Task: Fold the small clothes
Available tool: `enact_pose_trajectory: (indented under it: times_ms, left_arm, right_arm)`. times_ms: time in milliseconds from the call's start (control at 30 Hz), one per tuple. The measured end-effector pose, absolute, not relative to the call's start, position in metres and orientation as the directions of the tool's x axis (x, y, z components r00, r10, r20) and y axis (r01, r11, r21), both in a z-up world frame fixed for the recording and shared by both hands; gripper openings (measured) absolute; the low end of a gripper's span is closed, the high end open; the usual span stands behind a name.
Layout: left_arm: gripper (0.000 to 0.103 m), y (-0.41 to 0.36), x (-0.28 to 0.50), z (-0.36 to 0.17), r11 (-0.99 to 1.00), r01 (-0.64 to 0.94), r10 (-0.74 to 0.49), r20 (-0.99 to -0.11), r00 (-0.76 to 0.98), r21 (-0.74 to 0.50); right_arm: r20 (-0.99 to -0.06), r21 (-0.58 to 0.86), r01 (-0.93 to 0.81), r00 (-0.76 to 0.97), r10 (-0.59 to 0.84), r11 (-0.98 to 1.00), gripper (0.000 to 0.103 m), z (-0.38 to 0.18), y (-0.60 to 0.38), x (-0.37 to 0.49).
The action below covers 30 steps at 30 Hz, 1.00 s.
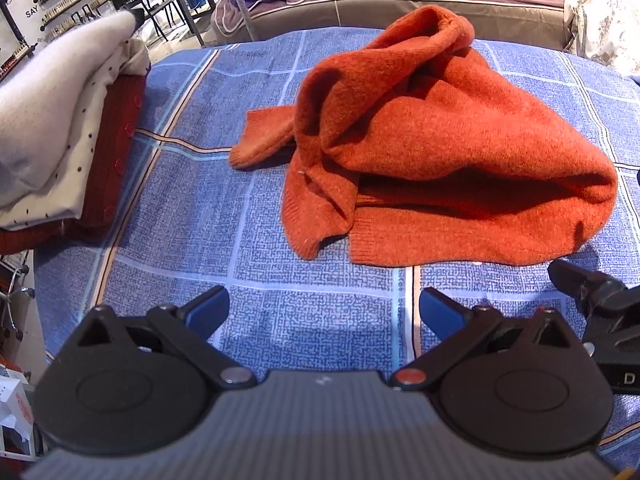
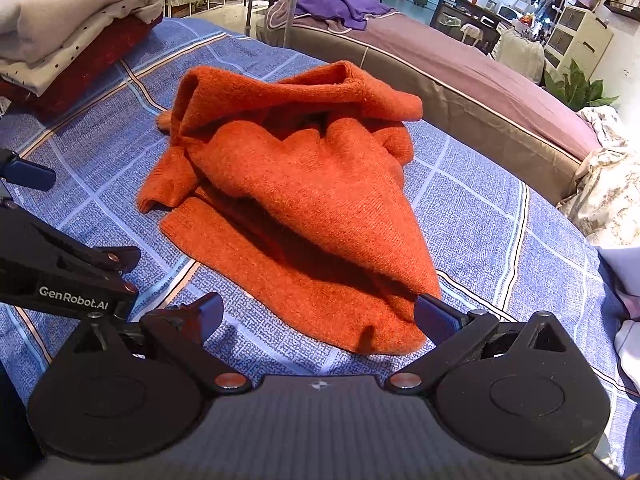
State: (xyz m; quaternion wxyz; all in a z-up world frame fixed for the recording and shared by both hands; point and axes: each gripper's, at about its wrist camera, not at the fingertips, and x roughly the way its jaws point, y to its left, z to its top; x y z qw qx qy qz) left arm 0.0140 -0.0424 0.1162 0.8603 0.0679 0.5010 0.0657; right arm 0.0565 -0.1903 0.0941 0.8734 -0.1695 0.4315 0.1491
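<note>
Blue checked bedspread [image 1: 180, 208] held the crumpled orange sweater [image 1: 432, 148] at 12 o'clock; left gripper [image 1: 324, 312] and right gripper [image 2: 318, 316] gaped wide, empty, probably poised to spread it.

"GenRobot.AI" on left tongs [image 2: 24, 178]; "SAY" wall sign [image 1: 34, 13].

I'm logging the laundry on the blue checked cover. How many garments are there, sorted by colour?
Orange: 1, the crumpled sweater
Grey-white: 1, top of the folded stack
White with dots: 1, under it
Dark red: 1, bottom of the stack
Total: 4 that show; the stack may hide more.
</note>
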Motion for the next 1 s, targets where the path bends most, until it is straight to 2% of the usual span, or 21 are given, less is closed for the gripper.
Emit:
enact_pose_trajectory:
  times_ms: [400, 633, 700, 800, 1000]
  left_arm:
    - [0.103, -0.033, 0.016, 0.101, 0.991, -0.054, 0.134, -0.879, 0.458, 0.123]
    - [0.103, -0.015, 0.004, 0.085, 0.991, -0.100, 0.124, -0.841, 0.527, 0.083]
    - [0.103, -0.008, -0.001, 0.083, 0.990, -0.118, 0.131, -0.822, 0.554, 0.079]
    - [0.103, 0.002, -0.006, 0.082, 0.988, -0.138, 0.131, -0.814, 0.566, 0.063]
    - [0.103, 0.024, -0.014, 0.079, 0.986, -0.161, 0.127, -0.822, 0.556, 0.043]
  right_arm:
    - [-0.778, -0.159, -0.416, 0.611, 0.146, 0.895, 0.103, 0.092, -0.190, 0.050]
    - [-0.666, -0.128, -0.412, 0.710, 0.229, 0.902, 0.103, 0.102, -0.202, 0.041]
    - [-0.639, -0.084, -0.419, 0.719, 0.274, 0.904, 0.103, 0.106, -0.204, 0.044]
    - [-0.628, 0.068, -0.443, 0.677, 0.383, 0.894, 0.103, 0.109, -0.201, 0.062]
    - [-0.583, 0.297, -0.413, 0.635, 0.506, 0.861, 0.103, 0.109, -0.159, 0.112]
